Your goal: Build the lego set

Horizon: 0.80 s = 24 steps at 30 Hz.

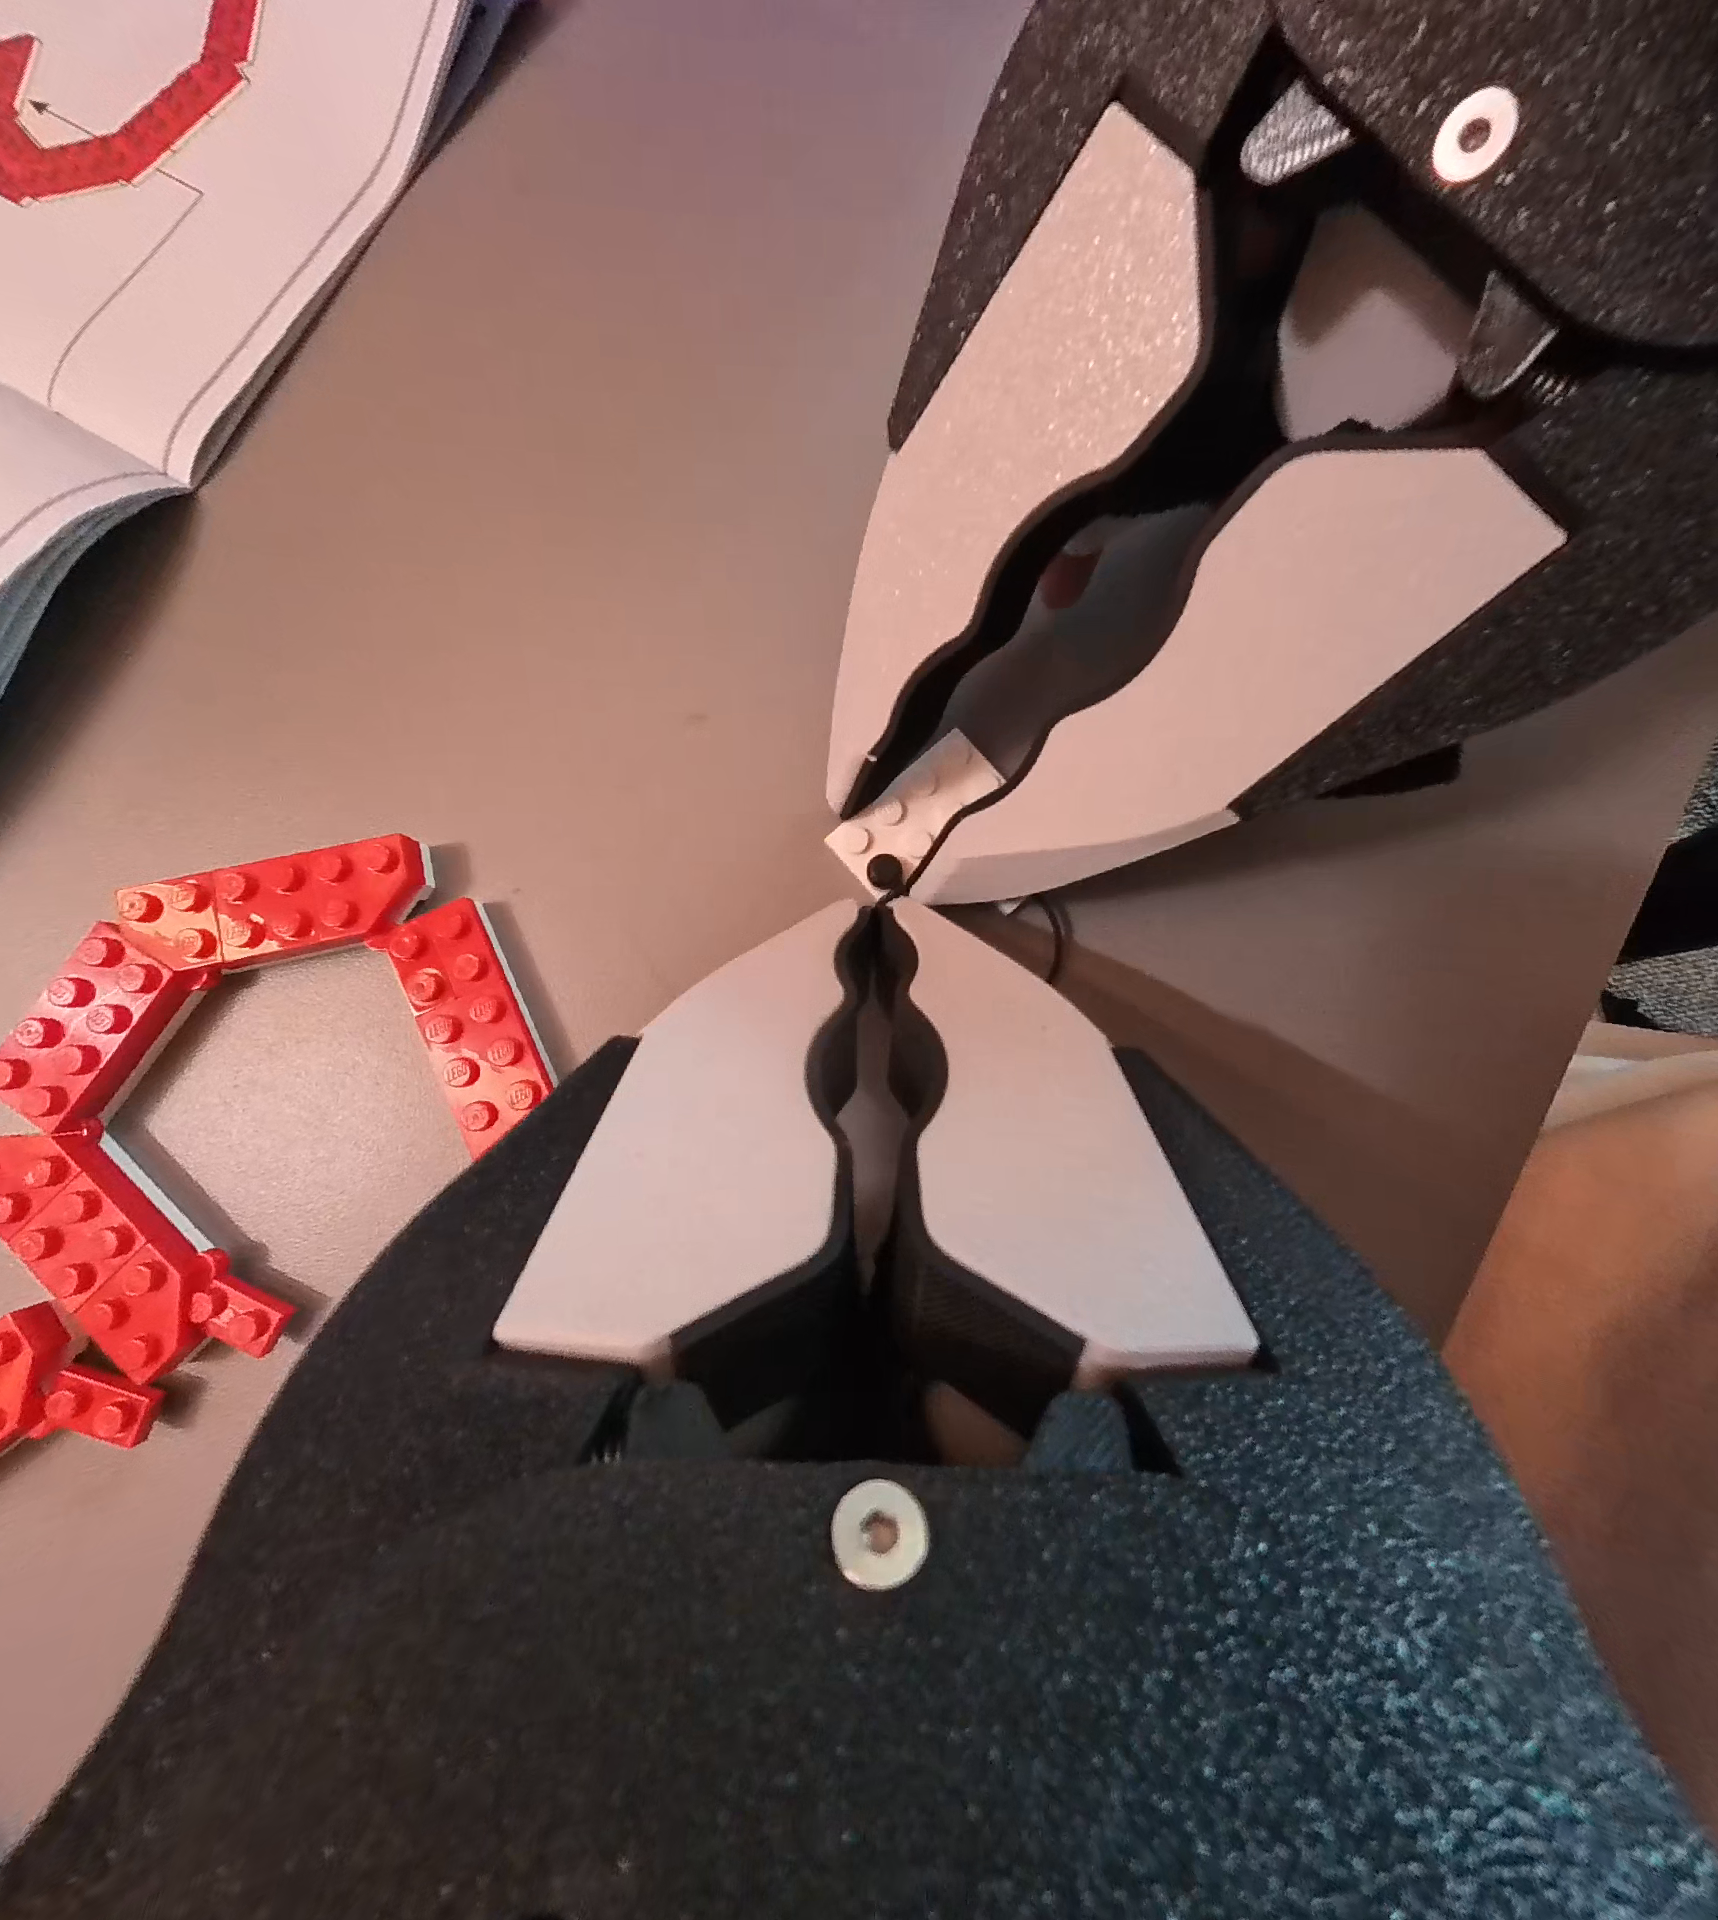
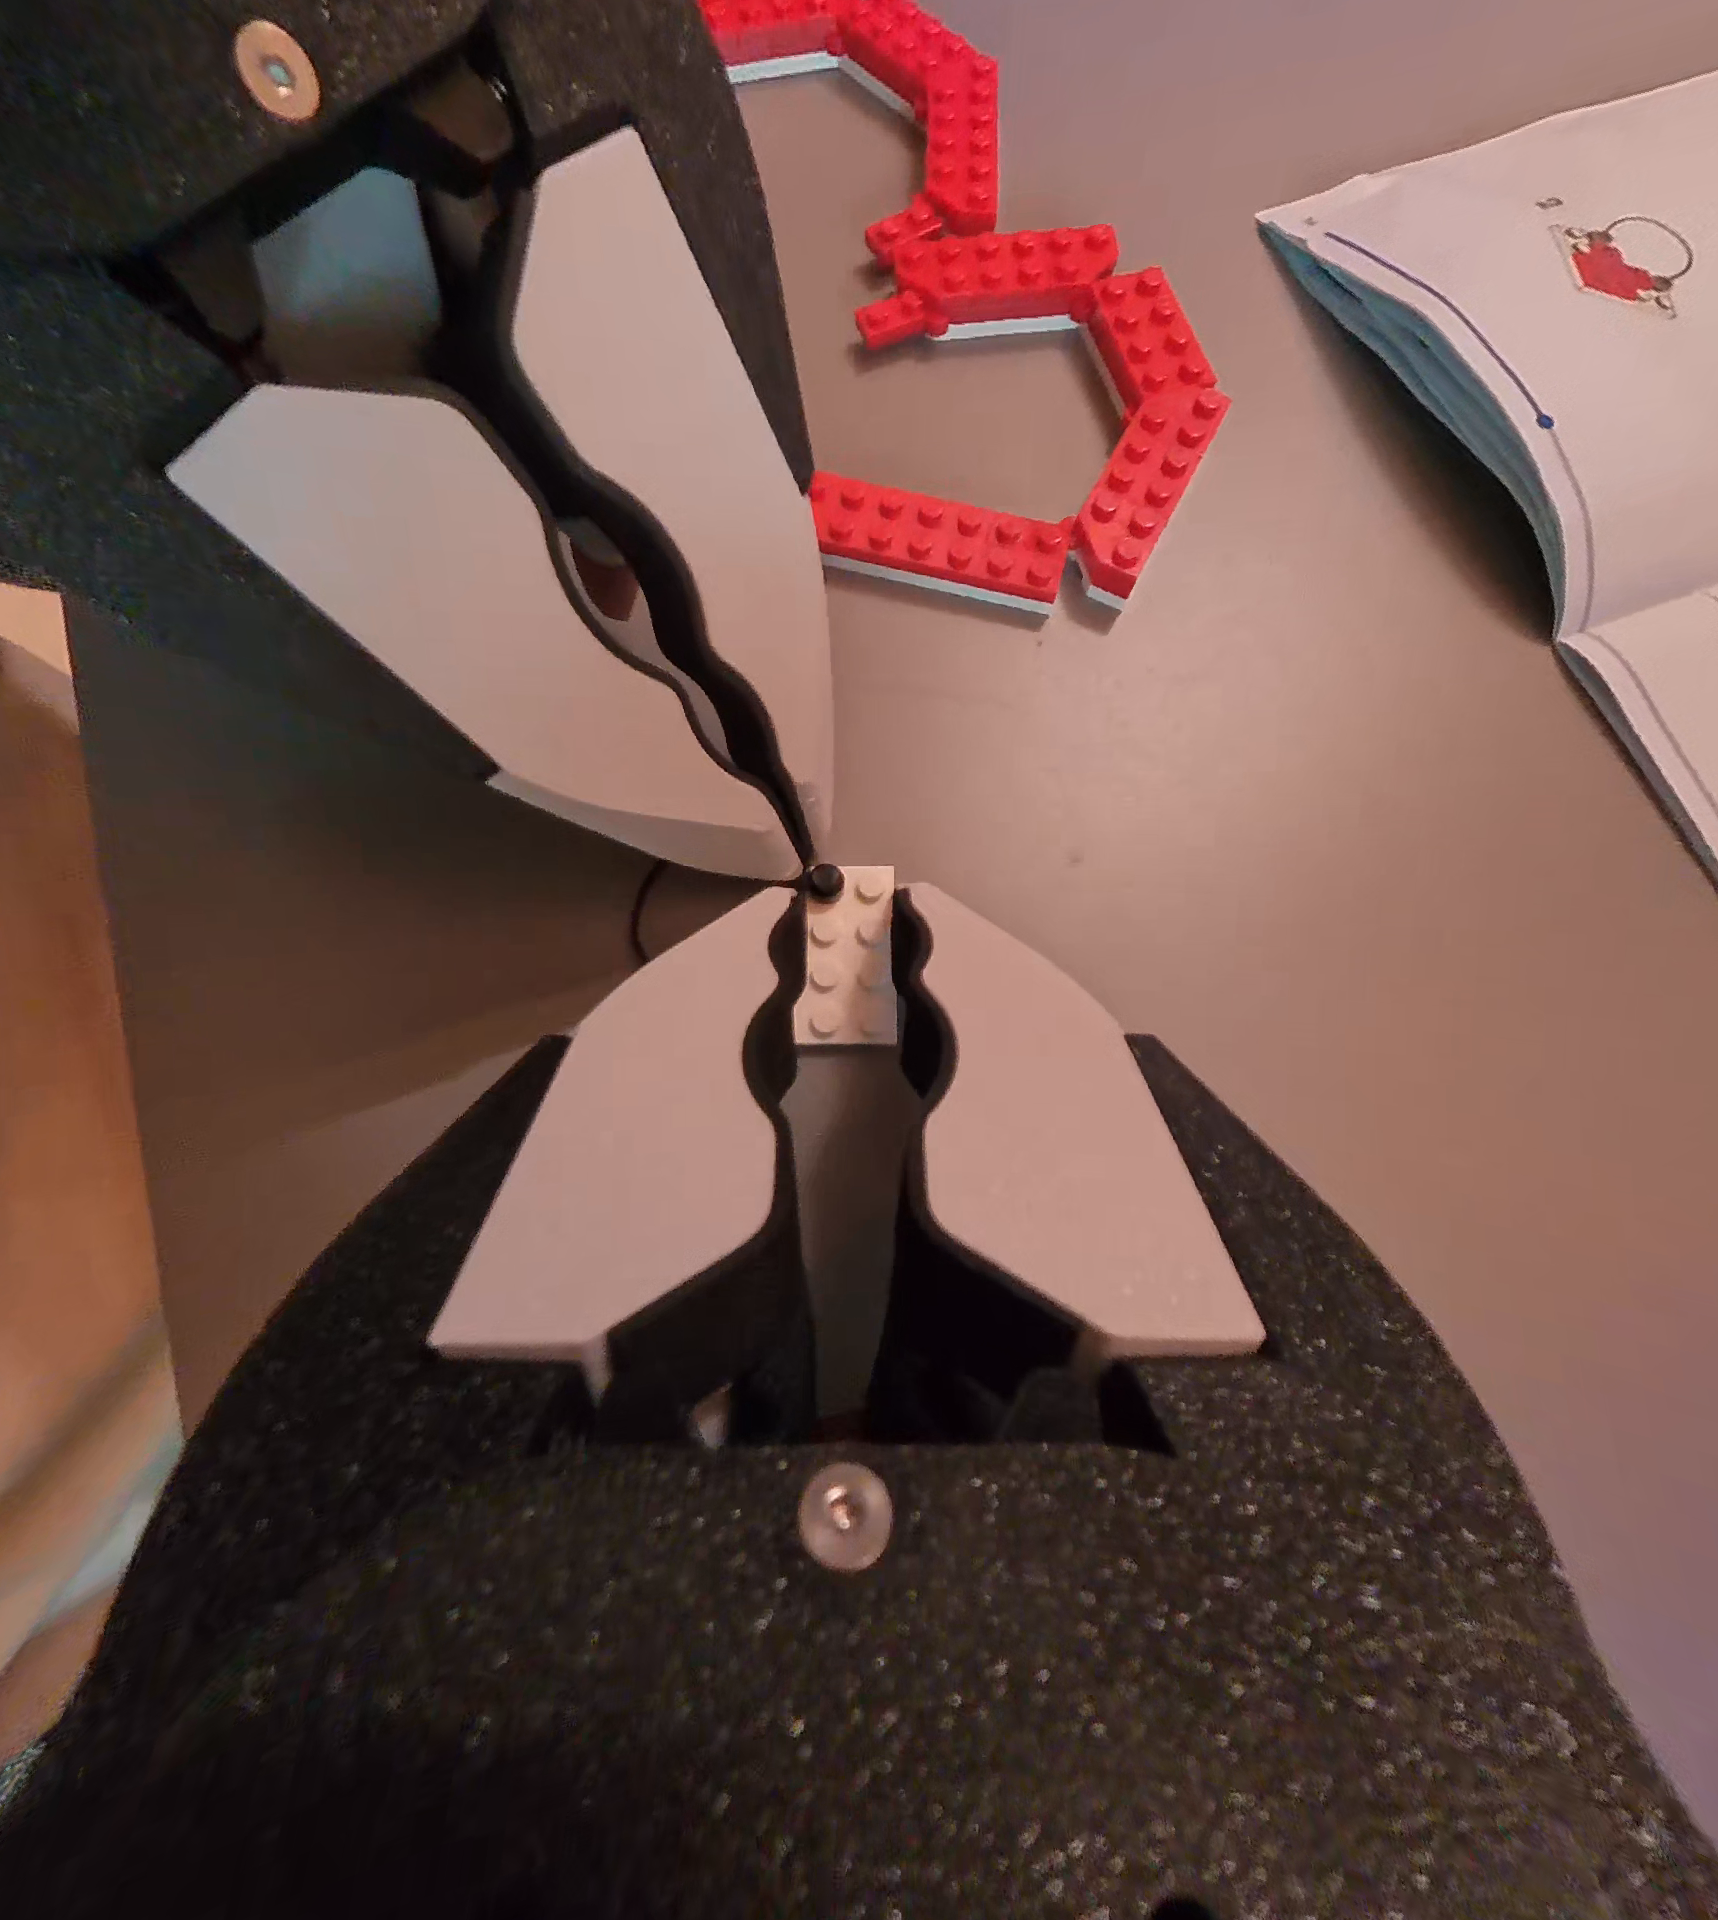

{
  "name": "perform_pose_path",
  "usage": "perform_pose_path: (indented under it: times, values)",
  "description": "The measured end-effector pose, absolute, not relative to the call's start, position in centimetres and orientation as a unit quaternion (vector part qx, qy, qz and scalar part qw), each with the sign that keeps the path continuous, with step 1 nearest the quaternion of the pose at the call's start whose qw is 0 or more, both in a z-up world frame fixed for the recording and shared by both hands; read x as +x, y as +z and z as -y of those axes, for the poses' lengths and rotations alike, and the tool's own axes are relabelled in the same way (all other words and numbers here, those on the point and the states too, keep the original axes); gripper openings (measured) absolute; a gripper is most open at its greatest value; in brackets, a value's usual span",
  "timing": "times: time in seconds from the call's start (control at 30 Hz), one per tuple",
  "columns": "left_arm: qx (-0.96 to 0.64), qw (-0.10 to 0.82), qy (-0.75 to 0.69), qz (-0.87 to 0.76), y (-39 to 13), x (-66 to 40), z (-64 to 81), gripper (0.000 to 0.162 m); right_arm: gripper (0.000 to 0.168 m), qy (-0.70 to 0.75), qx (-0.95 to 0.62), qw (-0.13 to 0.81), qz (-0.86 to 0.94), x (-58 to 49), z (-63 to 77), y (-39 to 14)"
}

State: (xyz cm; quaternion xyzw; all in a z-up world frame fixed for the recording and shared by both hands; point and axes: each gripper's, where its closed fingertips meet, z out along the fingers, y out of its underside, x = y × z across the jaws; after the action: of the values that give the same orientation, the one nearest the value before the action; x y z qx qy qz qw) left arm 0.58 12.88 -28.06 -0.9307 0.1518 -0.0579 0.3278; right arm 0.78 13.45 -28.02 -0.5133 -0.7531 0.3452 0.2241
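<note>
My right gripper (image 2: 850, 909) is shut on a grey studded plate (image 2: 850, 966) and holds it above the brown table. My left gripper (image 1: 876, 920) is shut, and its tips pinch a small black round piece (image 1: 884, 868) that sits on the plate's end corner stud. A thin black strand curves away from that piece. In the left wrist view the right gripper (image 1: 891, 844) comes in from the upper right with the plate (image 1: 922, 800). In the right wrist view the left gripper (image 2: 801, 857) comes in from the upper left, with the black piece (image 2: 824, 881) at its tips.
A red brick frame on pale blue plates (image 1: 263, 914) lies on the table left of the grippers and also shows in the right wrist view (image 2: 1146, 416). An open instruction booklet (image 1: 159, 260) lies beyond it (image 2: 1665, 468). The table edge and a person's limb (image 1: 1665, 1351) are close by. Left and right tips are no more than a few centimetres apart.
</note>
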Motion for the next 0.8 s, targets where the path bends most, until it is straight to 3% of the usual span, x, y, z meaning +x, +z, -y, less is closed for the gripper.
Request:
perform_pose_path:
  times: [0.2, 0.5, 0.7, 0.8]
  values:
    - [-0.93, 0.32, -0.015, -0.178, -28.0, 0.3, -13.1, 0.0, 0.016, 0.347, -0.515, 0.221, 0.752, 1.0, -13.4, -28.0]
    - [-0.927, 0.331, -0.079, -0.155, -28.0, 0.7, -13.0, 0.0, 0.016, 0.355, -0.518, 0.217, 0.747, 1.1, -13.4, -28.0]
    - [-0.912, 0.358, -0.114, -0.164, -26.2, 2.0, -11.8, 0.023, 0.016, 0.375, -0.538, 0.192, 0.73, 1.1, -13.4, -27.8]
    - [-0.91, 0.374, -0.091, -0.156, -25.5, 1.0, -11.6, 0.024, 0.031, 0.42, -0.549, 0.169, 0.702, 1.2, -13.3, -26.8]
